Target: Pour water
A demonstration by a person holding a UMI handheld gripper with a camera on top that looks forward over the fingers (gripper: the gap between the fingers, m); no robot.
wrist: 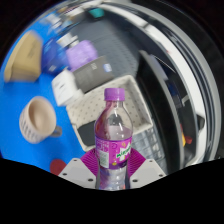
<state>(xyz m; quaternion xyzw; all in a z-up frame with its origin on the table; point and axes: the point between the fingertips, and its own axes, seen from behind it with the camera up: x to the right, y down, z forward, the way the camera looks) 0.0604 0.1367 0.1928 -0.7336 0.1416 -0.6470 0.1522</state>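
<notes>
Gripper (pixel 111 172) closed on water bottle (pixel 113 140), bottle upright, cup off to the left.

Both pink pads (pixel 86 166) pressed against lower body of bottle, one each side; no gap visible at either. Bottle clear, purple cap on, purple label at pad level, long axis vertical and in line with fingers. Probably lifted or about to be; base hidden behind fingers, contact with table cannot be told. Cup (pixel 37 120), tan, handled, mouth up, standing on blue table (pixel 25 160) left of bottle and apart from it: likely pour target, so tilt must go leftward, and cap looks in place. Grey wire rack (pixel 110 105) close behind bottle. Yellowish object (pixel 25 55) further back left, nature unclear.
</notes>
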